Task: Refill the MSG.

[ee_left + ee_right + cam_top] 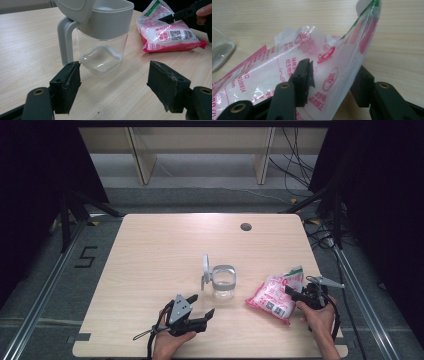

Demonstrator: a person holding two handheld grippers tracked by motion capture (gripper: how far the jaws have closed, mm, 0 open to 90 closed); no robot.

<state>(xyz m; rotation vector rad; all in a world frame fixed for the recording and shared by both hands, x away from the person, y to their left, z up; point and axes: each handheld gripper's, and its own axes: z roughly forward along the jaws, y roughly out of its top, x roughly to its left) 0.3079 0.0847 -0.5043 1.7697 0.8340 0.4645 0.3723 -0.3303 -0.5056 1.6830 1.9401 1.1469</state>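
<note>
On the wooden table (150, 260), a clear jar (223, 282) with a grey flip lid stands mid-table. Right of it lies the pink bag (274, 298), its upper end between the right gripper (332, 80)'s jaws, which pinch the film. The left gripper (113, 87) waits before the jar, jaws apart.

From the high view we look forward and down on the whole worktop (150, 250), from above its near edge, far enough off to take in the floor beyond. In the left gripper view we sit low and close over the worktop, looking between two black jaws at the clear jar (102, 40), with the pink bag (170, 35) behind it. In the right gripper view we press very near the same bag (312, 75). All three views share that bag; the jar (222, 282) is shared by the high and left gripper views.
</note>
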